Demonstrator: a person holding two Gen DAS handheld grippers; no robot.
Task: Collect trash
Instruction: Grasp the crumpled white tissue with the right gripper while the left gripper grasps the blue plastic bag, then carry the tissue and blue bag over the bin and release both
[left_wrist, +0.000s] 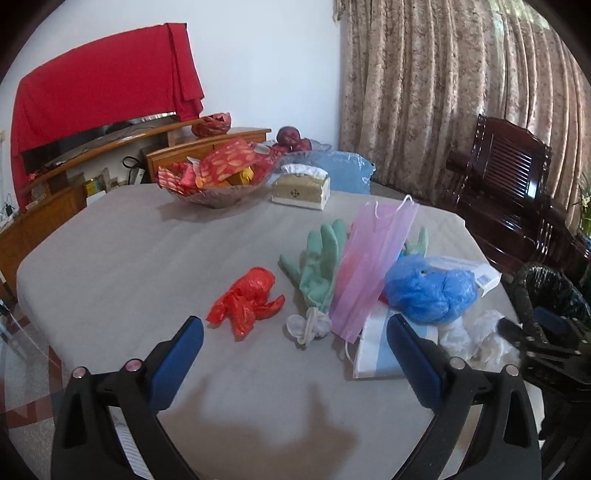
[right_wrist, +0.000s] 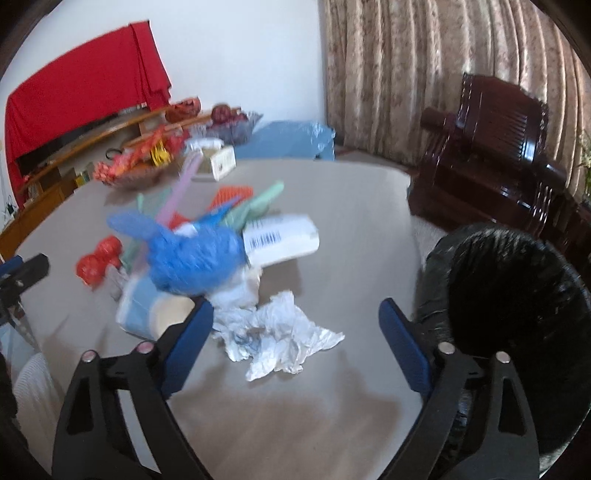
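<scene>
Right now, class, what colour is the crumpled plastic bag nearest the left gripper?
Red-orange crumpled plastic bag; clearest in the left wrist view.

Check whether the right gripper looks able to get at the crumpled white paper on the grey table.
Probably yes. The right gripper is open, and the crumpled white paper lies between its fingers, with nothing on top of it. The black-lined bin stands off to one side.

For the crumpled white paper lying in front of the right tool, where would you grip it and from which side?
Grip the raised, bunched middle of the crumpled white paper, coming down from above and from the near side. Its flat tail points toward the black-lined bin and offers little to pinch. The right tool is open, already straddling it, probably wide enough.
</scene>
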